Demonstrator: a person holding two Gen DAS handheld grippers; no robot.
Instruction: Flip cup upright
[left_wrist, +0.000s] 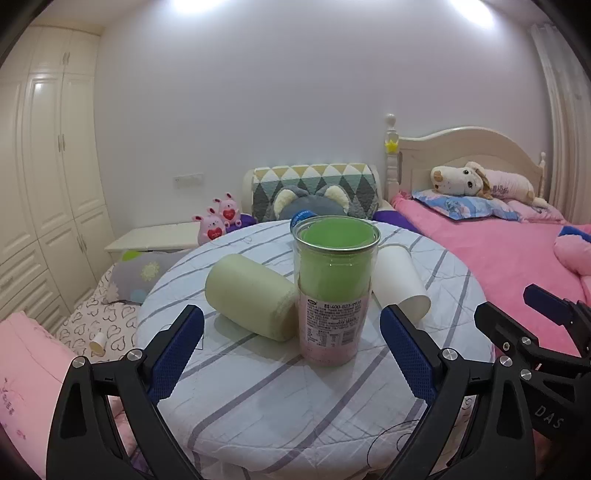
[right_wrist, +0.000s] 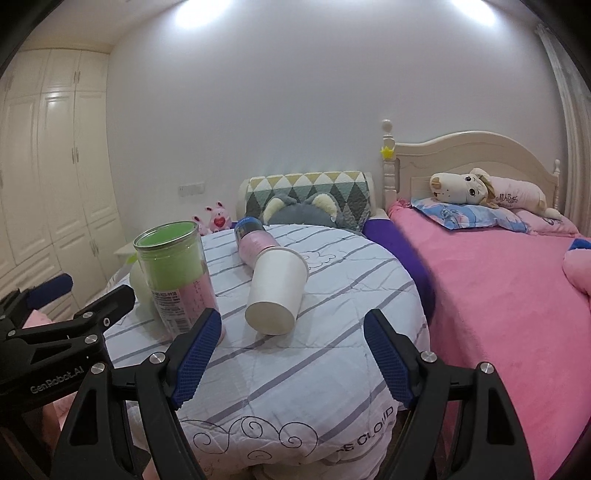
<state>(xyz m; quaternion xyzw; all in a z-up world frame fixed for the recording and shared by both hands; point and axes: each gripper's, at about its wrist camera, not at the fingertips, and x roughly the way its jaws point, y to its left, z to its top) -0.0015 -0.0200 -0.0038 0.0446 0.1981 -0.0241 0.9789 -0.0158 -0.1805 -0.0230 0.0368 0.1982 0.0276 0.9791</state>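
We close our wide-open, empty right gripper (right_wrist: 291, 354) around the toppled white paper cup (right_wrist: 277, 291) at twelve o'clock, gently; the left gripper (left_wrist: 291, 354) gapes empty; its crushability is probably real.

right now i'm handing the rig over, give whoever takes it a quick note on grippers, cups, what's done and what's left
Left gripper: open, empty, facing the clear tumbler.
Right gripper: open, empty, facing the white paper cup.
Clear tumbler with green and pink inside stands upright on the striped cloth table.
White paper cup lies on its side, base toward the right wrist camera.
Pale green cup lies on its side, left of the tumbler.
Pink bottle with blue cap lies behind the paper cup.
Left: stand up the lying cups.
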